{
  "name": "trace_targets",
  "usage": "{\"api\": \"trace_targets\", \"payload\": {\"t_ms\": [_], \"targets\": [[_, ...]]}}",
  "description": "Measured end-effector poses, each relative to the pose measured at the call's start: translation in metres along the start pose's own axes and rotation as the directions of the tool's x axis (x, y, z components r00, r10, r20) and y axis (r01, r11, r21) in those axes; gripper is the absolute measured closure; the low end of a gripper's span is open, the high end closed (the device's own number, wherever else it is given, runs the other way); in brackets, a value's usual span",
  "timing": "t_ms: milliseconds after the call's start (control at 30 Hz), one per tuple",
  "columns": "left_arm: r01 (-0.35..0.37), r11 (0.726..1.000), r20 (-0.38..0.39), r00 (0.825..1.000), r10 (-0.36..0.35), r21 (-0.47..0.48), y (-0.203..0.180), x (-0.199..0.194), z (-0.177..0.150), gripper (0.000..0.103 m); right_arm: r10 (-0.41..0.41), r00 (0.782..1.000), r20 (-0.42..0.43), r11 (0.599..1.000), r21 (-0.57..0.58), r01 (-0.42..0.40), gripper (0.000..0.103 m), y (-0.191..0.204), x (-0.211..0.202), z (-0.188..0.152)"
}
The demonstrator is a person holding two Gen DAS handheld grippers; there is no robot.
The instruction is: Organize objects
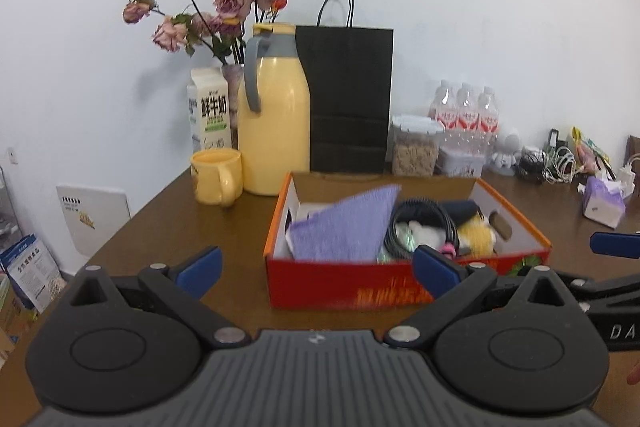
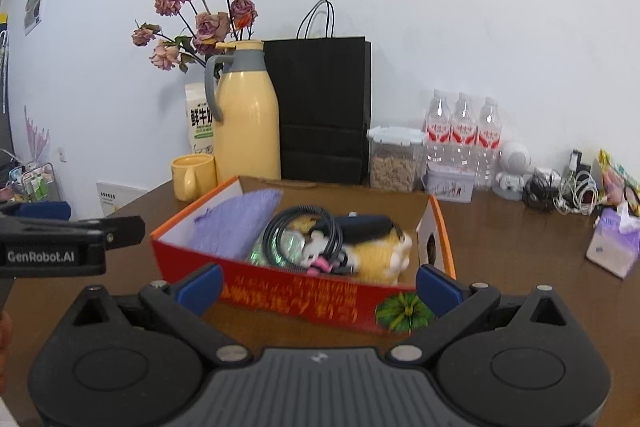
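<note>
Red box point(image 1: 400, 279), table centre: we count purple cloth point(image 1: 344, 227), black cable point(image 2: 304, 231), yellow plush point(image 2: 376, 255) already inside; packing looks largely done. Left gripper point(image 1: 320, 267) and right gripper point(image 2: 318, 285): jaws wide, empty. Small items beneath the cable are indistinct.

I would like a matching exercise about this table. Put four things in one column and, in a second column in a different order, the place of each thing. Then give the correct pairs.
Things:
1. purple cloth
2. yellow mug
3. black paper bag
4. tissue pack

Places:
A. on the table to the right of the red box
B. inside the red box, at its left end
C. upright against the wall, right of the yellow thermos jug
D. in front of the milk carton, left of the jug

Pairs: 1-B, 2-D, 3-C, 4-A
</note>
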State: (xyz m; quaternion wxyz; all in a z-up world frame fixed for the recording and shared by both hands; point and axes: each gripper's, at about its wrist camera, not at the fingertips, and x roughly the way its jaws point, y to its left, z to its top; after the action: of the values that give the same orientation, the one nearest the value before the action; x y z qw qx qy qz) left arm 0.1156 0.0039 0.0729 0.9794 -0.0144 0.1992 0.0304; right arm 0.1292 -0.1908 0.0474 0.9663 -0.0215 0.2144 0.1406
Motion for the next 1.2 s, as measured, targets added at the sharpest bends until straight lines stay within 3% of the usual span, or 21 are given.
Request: {"api": "trace_targets", "payload": {"t_ms": [367, 1200], "targets": [[-0.006, 1.000, -0.087, 0.996, 0.006, 0.004, 0.004, -0.011, -0.037, 0.000, -0.018, 0.996, -0.087, 0.999, 0.039, 0.022, 0.000, 0.000, -0.004, -0.034], [-0.027, 1.000, -0.118, 0.993, 0.027, 0.005, 0.009, -0.009, -0.045, 0.000, -0.024, 0.994, -0.108, 0.998, 0.047, 0.029, 0.000, -0.003, -0.001, -0.039]]}}
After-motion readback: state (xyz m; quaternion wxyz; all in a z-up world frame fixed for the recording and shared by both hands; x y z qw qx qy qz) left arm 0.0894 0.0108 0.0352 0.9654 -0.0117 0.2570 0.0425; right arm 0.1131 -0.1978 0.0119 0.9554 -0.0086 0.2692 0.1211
